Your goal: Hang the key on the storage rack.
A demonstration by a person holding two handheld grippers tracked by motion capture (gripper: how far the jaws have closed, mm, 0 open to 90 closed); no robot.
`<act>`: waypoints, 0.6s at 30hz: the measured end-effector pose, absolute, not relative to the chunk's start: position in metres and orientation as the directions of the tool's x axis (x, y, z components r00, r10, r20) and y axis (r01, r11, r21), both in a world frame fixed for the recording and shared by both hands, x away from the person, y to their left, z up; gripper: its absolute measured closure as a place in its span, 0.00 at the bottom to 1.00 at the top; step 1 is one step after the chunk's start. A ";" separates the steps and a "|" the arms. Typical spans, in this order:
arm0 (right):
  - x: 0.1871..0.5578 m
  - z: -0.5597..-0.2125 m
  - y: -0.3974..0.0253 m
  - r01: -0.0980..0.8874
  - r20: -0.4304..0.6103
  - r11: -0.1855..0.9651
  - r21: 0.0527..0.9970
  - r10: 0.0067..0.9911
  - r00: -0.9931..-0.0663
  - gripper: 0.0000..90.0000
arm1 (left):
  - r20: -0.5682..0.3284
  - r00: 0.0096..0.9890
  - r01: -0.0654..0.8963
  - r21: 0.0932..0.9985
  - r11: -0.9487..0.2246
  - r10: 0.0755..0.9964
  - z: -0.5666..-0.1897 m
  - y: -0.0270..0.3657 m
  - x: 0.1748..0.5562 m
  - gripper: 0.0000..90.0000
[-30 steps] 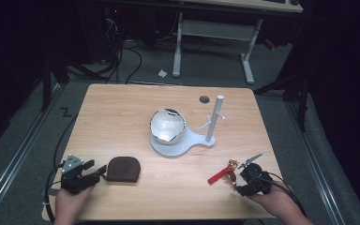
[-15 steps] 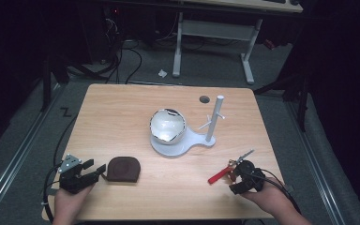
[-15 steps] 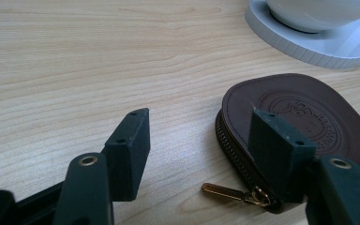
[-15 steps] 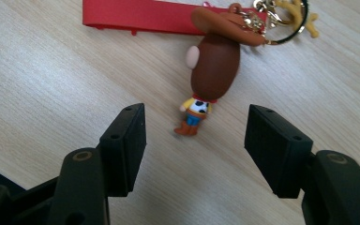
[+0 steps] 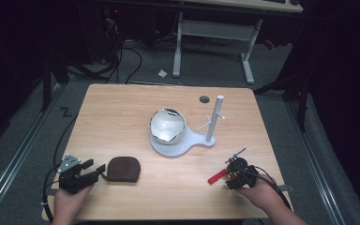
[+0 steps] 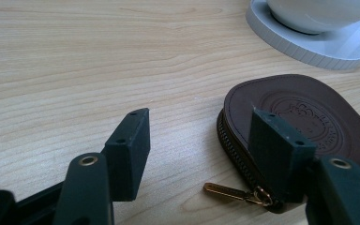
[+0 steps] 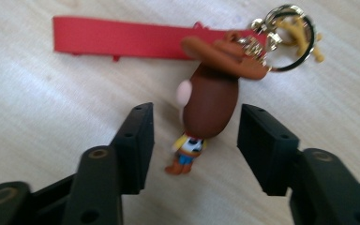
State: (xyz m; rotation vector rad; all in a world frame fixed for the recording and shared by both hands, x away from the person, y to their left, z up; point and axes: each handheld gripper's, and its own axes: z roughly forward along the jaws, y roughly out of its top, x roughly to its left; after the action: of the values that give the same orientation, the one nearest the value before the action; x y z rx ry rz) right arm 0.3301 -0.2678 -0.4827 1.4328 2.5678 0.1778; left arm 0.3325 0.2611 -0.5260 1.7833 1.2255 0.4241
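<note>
The right hand-held gripper sits spread around a cowboy figurine keychain; the left hand-held gripper, also spread, rests beside a brown zipped coin pouch.

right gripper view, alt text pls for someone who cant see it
The right gripper holds its two black jaws open on either side of a small brown-hatted figure keychain lying on the wooden table. A red strap and a metal ring join at the figure's top.

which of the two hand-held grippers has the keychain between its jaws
The right hand-held gripper: its open jaws flank the keychain; the left is by the pouch.
</note>
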 end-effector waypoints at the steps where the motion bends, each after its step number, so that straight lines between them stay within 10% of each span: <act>1: 0.332 -0.483 -0.267 0.830 -0.113 0.521 0.201 0.854 -0.508 0.55 | -0.201 0.449 0.561 0.821 -0.100 0.871 -0.526 0.261 0.333 0.44; 18: 0.340 -0.489 -0.270 0.846 -0.093 0.496 0.197 0.868 -0.487 0.67 | -0.201 0.448 0.568 0.817 -0.103 0.871 -0.528 0.260 0.334 0.44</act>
State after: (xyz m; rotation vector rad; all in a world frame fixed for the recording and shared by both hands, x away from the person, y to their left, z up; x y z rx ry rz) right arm 0.3402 -0.2700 -0.4886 1.4812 2.5570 0.1846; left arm 0.3344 0.2605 -0.5277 1.7895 1.2312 0.4192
